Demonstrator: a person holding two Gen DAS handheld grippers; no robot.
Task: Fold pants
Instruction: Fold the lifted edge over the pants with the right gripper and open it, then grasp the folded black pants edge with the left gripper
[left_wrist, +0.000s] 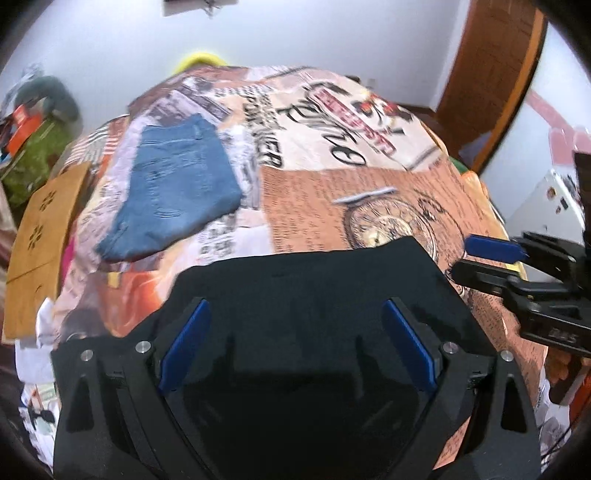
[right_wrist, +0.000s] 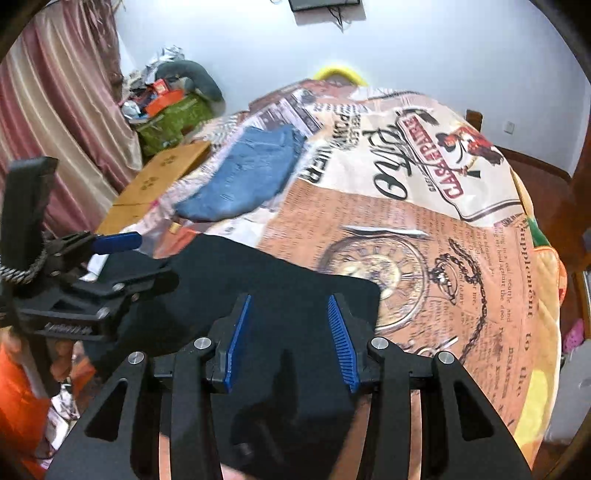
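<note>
Printed bedspread (right_wrist: 424, 236); folded jeans (right_wrist: 247, 177) beyond.

Plain white walls (right_wrist: 424, 48) all round, evenly lit. Pink and beige curtains (right_wrist: 62, 110) hanging at the left. Brown wooden door (left_wrist: 491, 74) at the right. Bed spread with a newspaper-print cover (right_wrist: 424, 229) in orange and cream. Cardboard box (right_wrist: 155, 184) beside the bed, green bag (right_wrist: 170, 122) heaped with clutter in the corner.

left tool (left_wrist: 295, 347) agape over black pants (left_wrist: 306, 280) | folded jeans (left_wrist: 177, 188) beyond, on printed bedspread (left_wrist: 369, 192)
</note>
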